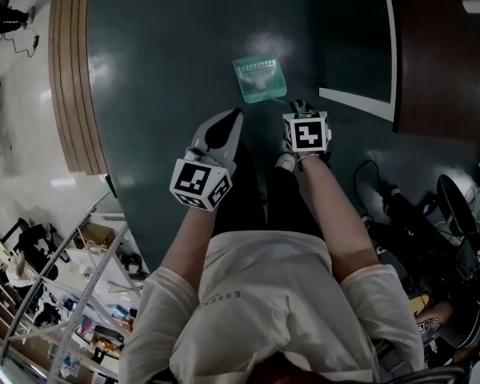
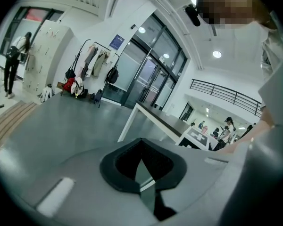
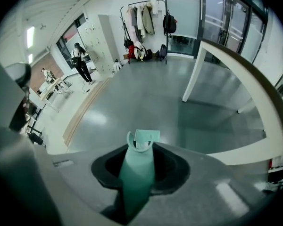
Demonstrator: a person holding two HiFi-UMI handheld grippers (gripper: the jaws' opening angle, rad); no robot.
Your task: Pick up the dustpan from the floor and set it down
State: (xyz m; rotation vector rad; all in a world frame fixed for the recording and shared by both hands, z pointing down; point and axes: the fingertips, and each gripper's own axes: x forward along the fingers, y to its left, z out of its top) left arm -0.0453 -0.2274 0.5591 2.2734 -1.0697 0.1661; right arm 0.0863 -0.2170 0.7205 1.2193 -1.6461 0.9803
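Left tool (image 2: pixel 141 149): jaws together, nothing in them, held out over the floor.
Right tool (image 1: pixel 298 107): points down, squeezing the green handle of the dustpan.
Dustpan (image 1: pixel 260 80): just past the person's shoes, pan end away from them, low at the floor; I cannot tell if it touches.
Room to move: the floor (image 1: pixel 168 70) is wide and bare ahead and to the left. A white bench (image 3: pixel 236 79) edges in near on the right.
Only from above: the whole pan.
Only from the tools: a coat rack (image 3: pixel 141 13), lockers (image 2: pixel 45 55) and glass doors (image 2: pixel 151 74) far off.
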